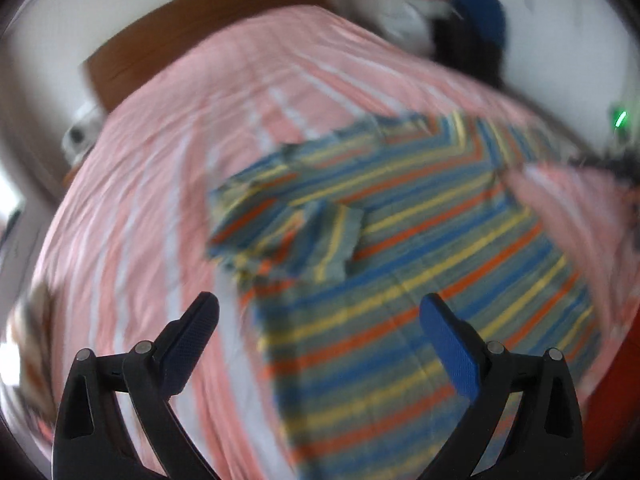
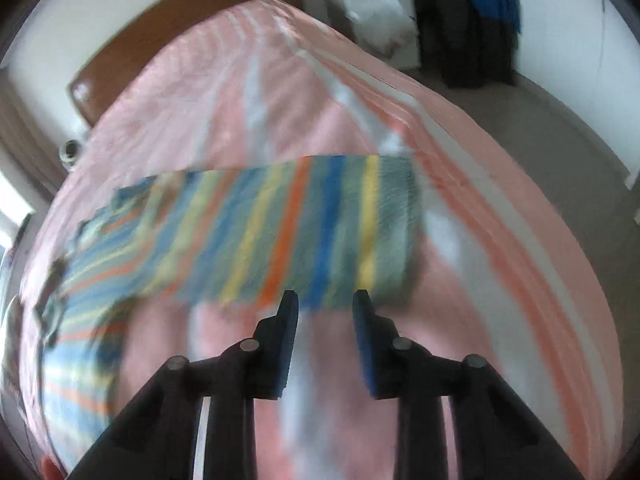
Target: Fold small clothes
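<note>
**Striped shirt half folded on the bed, both claws empty**

Left claw [image 1: 320, 320] is spread wide with nothing in it, hovering over the striped shirt [image 1: 400, 280], which lies flat on the pink bedspread [image 1: 160, 200] ahead and right of it. One sleeve [image 1: 324, 240] looks folded inward. Right claw [image 2: 326, 300] is parted a little, nothing between, with the shirt's edge just ahead. Thin, floppy, light fabric I'd say, so I'd pinch a hem corner.

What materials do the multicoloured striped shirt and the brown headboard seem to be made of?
Multicoloured striped shirt: soft matte fabric, perhaps cotton; it lies limp and creased with a sleeve folded over. Brown headboard: probably wood or veneer; flat, rigid, faintly glossy.
</note>
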Demonstrator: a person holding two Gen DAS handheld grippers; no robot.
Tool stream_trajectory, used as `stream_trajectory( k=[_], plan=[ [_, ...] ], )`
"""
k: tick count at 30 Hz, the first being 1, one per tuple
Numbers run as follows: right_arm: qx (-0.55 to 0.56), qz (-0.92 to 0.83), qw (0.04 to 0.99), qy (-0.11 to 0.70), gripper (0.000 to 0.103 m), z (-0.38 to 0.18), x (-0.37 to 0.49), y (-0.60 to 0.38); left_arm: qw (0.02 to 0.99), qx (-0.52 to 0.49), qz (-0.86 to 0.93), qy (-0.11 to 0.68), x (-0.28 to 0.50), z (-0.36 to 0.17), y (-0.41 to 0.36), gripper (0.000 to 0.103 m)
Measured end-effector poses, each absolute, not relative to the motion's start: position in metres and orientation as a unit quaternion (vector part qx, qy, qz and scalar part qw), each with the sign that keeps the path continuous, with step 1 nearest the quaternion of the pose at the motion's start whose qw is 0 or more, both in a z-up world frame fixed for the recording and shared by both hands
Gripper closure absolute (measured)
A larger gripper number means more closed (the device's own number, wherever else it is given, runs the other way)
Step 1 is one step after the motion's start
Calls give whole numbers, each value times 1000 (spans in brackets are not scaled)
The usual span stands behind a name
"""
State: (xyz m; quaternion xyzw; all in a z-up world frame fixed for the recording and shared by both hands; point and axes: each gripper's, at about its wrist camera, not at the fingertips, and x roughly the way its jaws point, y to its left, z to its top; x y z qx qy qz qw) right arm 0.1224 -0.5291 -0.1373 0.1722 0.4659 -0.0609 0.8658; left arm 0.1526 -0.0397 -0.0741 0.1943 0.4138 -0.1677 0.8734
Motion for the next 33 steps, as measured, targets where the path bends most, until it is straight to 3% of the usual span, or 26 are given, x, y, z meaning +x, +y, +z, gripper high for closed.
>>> stream_trajectory(
  k=[3,8,9,10,16,21,33],
  plan=[
    [150,-23,878,453,74,-124,83,-491,855,234,-166,432,190,-117,-59,4],
    [122,-7,898,422,73,-131,23,-443,839,171,-146,496,240,-165,-49,39],
    [123,-11,901,415,73,-134,12,-439,843,155,-143,494,242,-164,-45,73],
    [127,-14,904,408,73,-138,3,-435,848,144,-126,494,242,-159,-39,93],
    [82,-23,919,386,73,-135,-10,-423,904,-57,0,424,236,-93,89,94],
    [88,-7,911,402,73,-147,-5,-413,878,-129,201,415,233,-105,211,95],
    [84,-24,900,427,73,-165,-4,-419,838,-150,243,466,234,-176,245,94]
  ],
)
